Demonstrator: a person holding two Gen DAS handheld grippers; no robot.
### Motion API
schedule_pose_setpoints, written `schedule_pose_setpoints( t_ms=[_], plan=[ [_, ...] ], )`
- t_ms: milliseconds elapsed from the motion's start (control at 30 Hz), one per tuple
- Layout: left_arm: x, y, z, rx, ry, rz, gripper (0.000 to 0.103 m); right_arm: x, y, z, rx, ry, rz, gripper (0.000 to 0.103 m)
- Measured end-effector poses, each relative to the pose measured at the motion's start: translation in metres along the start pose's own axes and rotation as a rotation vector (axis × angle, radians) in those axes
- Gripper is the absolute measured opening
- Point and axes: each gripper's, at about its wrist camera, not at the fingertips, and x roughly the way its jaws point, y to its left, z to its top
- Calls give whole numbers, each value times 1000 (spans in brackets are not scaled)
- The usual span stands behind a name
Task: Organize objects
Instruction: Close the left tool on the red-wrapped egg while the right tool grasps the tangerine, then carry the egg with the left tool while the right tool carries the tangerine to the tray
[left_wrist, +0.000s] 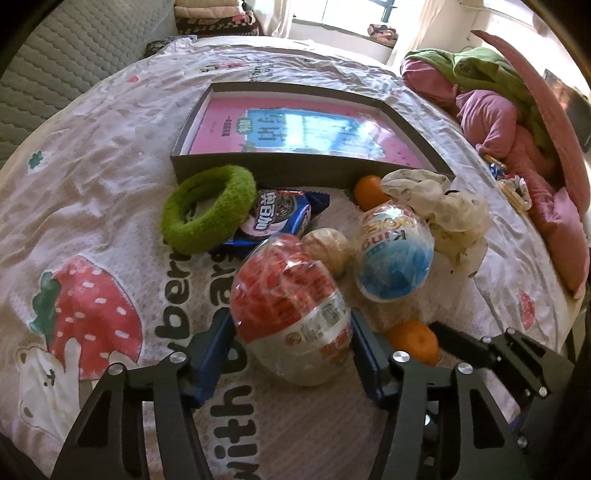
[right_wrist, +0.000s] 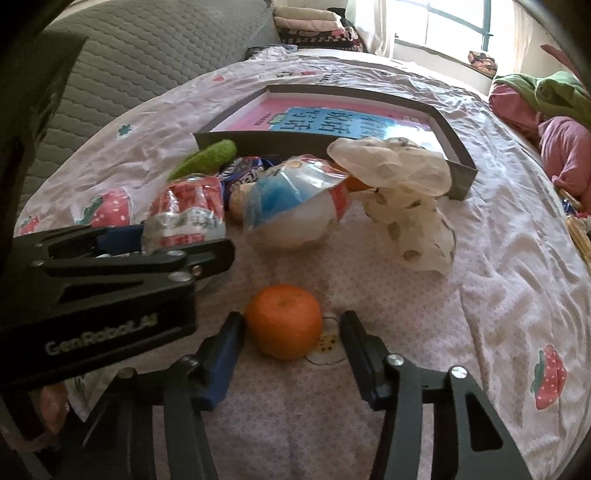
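Observation:
My left gripper (left_wrist: 290, 321) is shut on a red and white wrapped egg (left_wrist: 291, 295), with a pad against each side. It lies on the strawberry-print sheet. My right gripper (right_wrist: 291, 321) is open around an orange (right_wrist: 283, 319); the left pad is at its skin and a gap shows on the right. Beyond lie a blue and white wrapped egg (left_wrist: 393, 254), a beige ball (left_wrist: 327, 249), a green fuzzy ring (left_wrist: 208, 210), a blue cookie packet (left_wrist: 277, 218), a second orange (left_wrist: 367, 186) and a crumpled white bag (left_wrist: 443, 210). Behind them stands a shallow grey box (left_wrist: 277, 168) with a pink book inside.
Pink and green bedding (left_wrist: 491, 110) is heaped at the right edge of the bed. A grey quilted panel (left_wrist: 55, 66) rises on the left, and folded blankets (left_wrist: 210, 14) sit at the far end under a window.

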Motion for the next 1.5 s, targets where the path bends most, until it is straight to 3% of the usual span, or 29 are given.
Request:
schedule_pose_setpoints(
  t_ms=[233, 833, 1100, 1500],
  plan=[
    [6, 4, 2, -28, 5, -21, 58, 2, 1, 0, -10, -9, 19, 41],
    [-5, 12, -7, -18, -25, -87, 57, -15, -18, 5, 32, -57, 46, 40],
    [-31, 7, -11, 9, -80, -114, 57, -42, -26, 20, 35, -131, 51, 40],
    [-56, -12, 31, 66, -148, -71, 57, -68, -35, 66, 9, -225, 20, 40]
  ],
)
